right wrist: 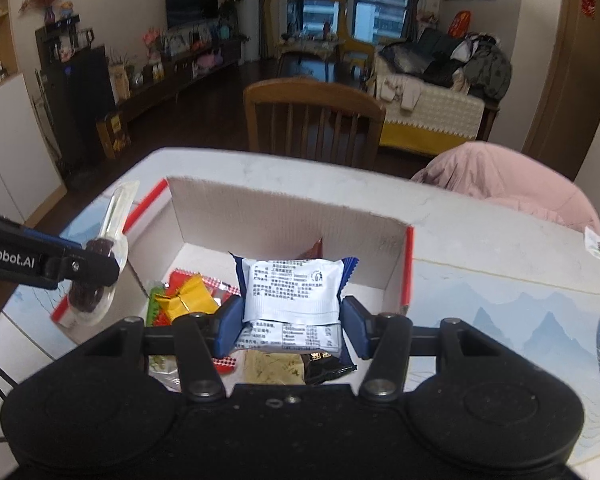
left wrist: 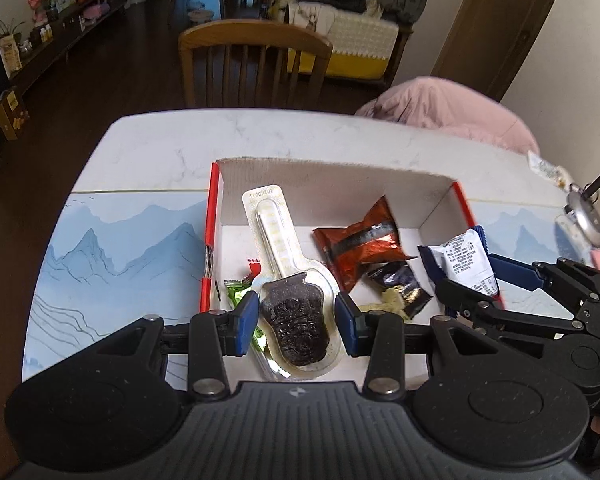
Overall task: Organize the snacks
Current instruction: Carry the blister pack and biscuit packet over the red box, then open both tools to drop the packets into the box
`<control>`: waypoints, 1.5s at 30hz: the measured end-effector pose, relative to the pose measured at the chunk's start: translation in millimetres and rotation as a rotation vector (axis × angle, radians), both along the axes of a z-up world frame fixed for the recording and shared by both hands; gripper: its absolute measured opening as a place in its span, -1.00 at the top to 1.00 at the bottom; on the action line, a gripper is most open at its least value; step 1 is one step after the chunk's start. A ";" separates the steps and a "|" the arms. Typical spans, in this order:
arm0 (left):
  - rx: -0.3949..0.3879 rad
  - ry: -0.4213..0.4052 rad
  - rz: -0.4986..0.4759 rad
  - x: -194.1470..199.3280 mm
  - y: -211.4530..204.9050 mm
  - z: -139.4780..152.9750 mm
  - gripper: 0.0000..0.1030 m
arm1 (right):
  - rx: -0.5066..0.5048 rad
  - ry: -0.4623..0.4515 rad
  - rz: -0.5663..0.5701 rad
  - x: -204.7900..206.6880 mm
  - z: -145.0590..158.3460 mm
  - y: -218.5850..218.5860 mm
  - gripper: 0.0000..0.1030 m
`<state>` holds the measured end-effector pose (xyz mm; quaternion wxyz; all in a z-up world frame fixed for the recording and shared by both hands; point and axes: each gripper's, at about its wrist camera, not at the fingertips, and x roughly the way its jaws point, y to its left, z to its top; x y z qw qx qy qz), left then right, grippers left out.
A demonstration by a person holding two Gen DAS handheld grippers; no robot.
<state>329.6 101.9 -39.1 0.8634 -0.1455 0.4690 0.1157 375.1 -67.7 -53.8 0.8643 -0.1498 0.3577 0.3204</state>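
Left hand-held gripper (left wrist: 296,322): fingers part-spread, blue pads (left wrist: 246,320) pinching the wide end of the spoon-shaped blister pack (left wrist: 288,276), one pad on each side.
Blister pack: clear plastic, dark moulded sweet in the bowl end, pale handle running away from the camera; held up over the left part of the box, and in the right wrist view it hangs tilted above the box's left wall.
Right hand-held gripper (right wrist: 291,326): fingers part-spread, pads clamped on both sides of the white and blue packet (right wrist: 292,294), printed back facing the camera.
White packet: lifted above the right half of the box, clear of the snacks below.
Box (left wrist: 332,172): open cardboard, white inside, red outer edges, sitting on the table (left wrist: 160,148).
Inside the box: orange-red foil packet (left wrist: 360,240) near the middle, small dark packet (left wrist: 400,284) just in front of it, green wrapper (left wrist: 236,292) at the left wall, yellow wrapper (right wrist: 188,300) on the floor.
Beyond the table: wooden chair (left wrist: 256,64) pushed in, pink garment (left wrist: 448,108) at the far right corner.
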 end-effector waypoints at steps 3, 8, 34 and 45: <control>0.010 0.043 -0.019 13.6 1.9 -10.7 0.20 | -0.046 0.031 0.017 11.8 -13.7 12.1 -0.03; 0.019 0.102 -0.055 31.8 2.3 -26.3 0.20 | -0.079 0.082 0.032 23.7 -29.2 28.0 -0.03; 0.014 0.216 -0.057 43.9 3.8 -66.1 0.18 | -0.158 0.141 0.066 33.1 -58.5 37.4 -0.26; 0.002 0.129 -0.055 11.4 -2.0 -36.9 0.09 | -0.082 0.091 0.052 8.9 -23.2 21.4 -0.35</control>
